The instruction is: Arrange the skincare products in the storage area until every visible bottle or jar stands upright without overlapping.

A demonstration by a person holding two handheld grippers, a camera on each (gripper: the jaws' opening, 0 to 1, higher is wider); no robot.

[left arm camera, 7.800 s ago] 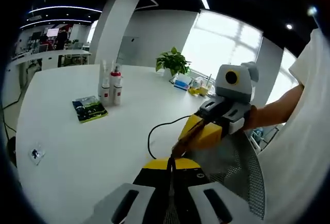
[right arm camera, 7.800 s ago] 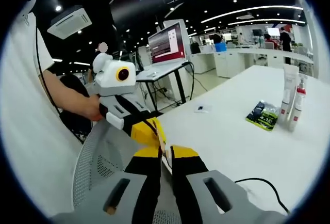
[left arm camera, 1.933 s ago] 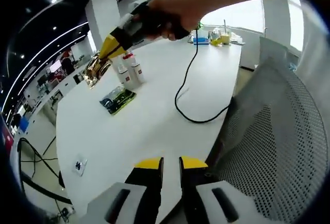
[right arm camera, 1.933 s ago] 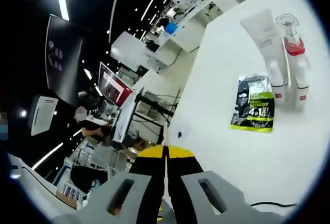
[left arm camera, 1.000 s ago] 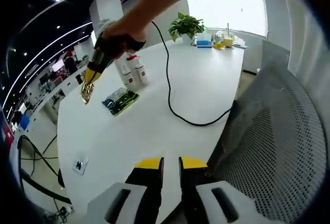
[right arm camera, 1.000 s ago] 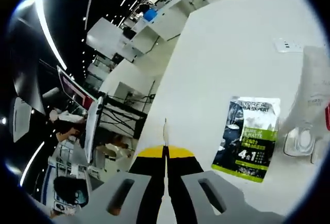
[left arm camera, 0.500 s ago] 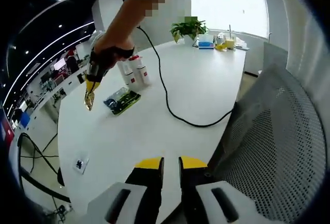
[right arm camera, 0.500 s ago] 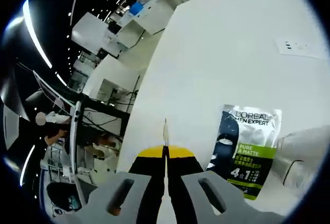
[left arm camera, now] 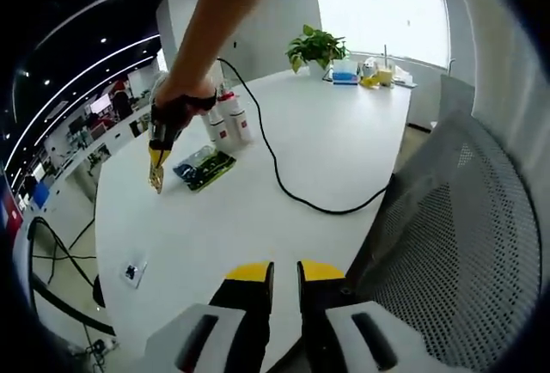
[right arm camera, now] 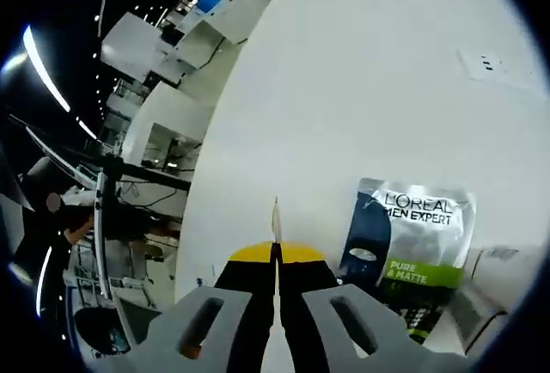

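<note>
Several white skincare bottles, some with red caps, stand upright in a tight cluster on the round white table. A black and green sachet lies flat just in front of them; in the right gripper view the sachet reads L'Oreal Men Expert, with a white tube at its right edge. My right gripper, held by a hand, points down at the table just left of the sachet; its jaws are shut on nothing. My left gripper stays low at the near table edge, jaws shut with a thin slit.
A black cable trails from the right gripper across the table. A grey mesh chair stands at the right. A potted plant and small items sit at the far edge. A small socket plate lies near left.
The right gripper has dropped lower toward the table beside the sachet, so the sachet looms larger in its view. The left gripper has stayed still.
</note>
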